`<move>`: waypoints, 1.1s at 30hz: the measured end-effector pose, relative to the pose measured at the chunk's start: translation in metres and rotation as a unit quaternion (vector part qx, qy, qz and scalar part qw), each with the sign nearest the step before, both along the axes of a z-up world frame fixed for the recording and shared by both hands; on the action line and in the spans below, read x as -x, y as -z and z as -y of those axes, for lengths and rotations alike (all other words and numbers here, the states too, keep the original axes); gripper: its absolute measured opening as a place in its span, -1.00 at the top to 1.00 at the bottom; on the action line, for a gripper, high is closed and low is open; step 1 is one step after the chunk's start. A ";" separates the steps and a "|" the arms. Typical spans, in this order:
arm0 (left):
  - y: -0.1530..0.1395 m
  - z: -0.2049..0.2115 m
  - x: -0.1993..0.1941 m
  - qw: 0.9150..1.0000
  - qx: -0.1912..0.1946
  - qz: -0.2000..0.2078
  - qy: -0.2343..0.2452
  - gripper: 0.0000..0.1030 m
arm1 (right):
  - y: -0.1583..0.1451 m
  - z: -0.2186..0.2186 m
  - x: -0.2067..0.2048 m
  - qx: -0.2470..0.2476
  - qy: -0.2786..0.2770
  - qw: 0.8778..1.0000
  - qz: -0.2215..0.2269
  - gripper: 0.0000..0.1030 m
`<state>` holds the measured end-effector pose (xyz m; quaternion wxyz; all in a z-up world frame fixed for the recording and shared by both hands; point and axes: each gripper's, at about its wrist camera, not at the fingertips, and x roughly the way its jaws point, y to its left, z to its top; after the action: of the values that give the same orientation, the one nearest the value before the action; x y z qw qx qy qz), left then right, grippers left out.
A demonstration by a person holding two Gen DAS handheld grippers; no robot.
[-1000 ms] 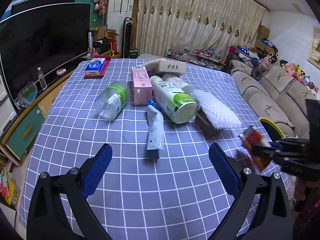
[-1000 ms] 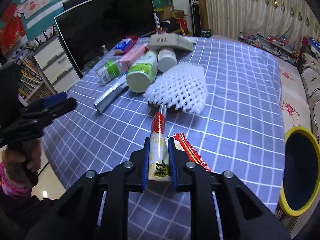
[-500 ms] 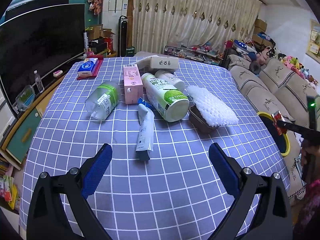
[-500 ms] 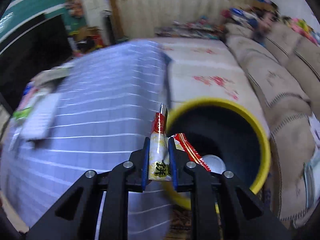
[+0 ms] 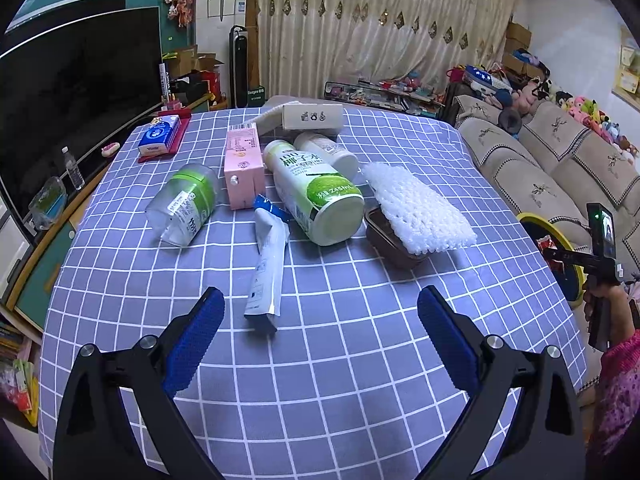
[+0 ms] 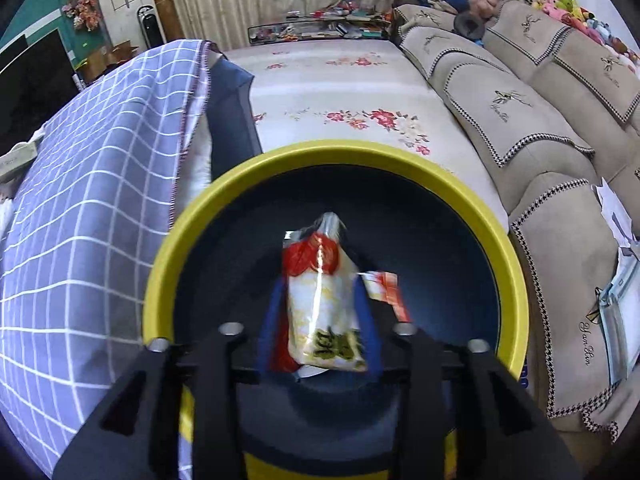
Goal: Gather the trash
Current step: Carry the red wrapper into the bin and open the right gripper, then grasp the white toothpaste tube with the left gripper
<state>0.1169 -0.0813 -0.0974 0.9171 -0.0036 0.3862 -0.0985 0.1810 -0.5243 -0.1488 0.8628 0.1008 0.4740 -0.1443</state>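
My right gripper (image 6: 318, 320) hangs over the yellow-rimmed dark bin (image 6: 224, 196). Its jaws have parted and the red-and-white snack wrapper (image 6: 320, 300) sits loose and blurred between them, above the bin's mouth. My left gripper (image 5: 320, 336) is open and empty above the near part of the checked table (image 5: 360, 380). Ahead of it lie a crushed white tube (image 5: 268, 268), a green-and-white bottle (image 5: 316, 196), a clear green-labelled bottle (image 5: 184, 204), a pink carton (image 5: 242, 172) and white foam netting (image 5: 416, 208) over a brown tray (image 5: 388, 240).
A white box (image 5: 312, 118) and a blue tissue pack (image 5: 158, 136) lie at the table's far end. The bin (image 5: 560, 248) stands off the table's right edge, beside a beige sofa (image 6: 520, 112). A TV (image 5: 60, 100) lines the left wall.
My right gripper swung from the table to above the bin, and its jaws have opened, freeing the wrapper. My left gripper stayed open and shifted only slightly.
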 end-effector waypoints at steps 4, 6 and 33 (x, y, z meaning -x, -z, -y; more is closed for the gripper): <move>0.003 -0.002 -0.002 1.000 -0.001 -0.003 -0.002 -0.86 | -0.002 0.004 0.004 0.008 0.010 1.000 0.002 0.10; 0.003 -0.004 -0.002 1.000 -0.001 -0.002 -0.005 -0.86 | -0.009 0.002 0.010 0.008 0.014 1.000 0.013 0.07; 0.045 -0.011 -0.081 0.997 -0.054 -0.047 -0.018 -0.23 | -0.043 -0.050 0.046 -0.017 -0.025 0.997 0.071 -0.08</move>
<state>0.1979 -0.0699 -0.1423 0.8983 0.0342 0.4338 -0.0604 0.1353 -0.4744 -0.1055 0.8958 0.1141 0.4159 -0.1073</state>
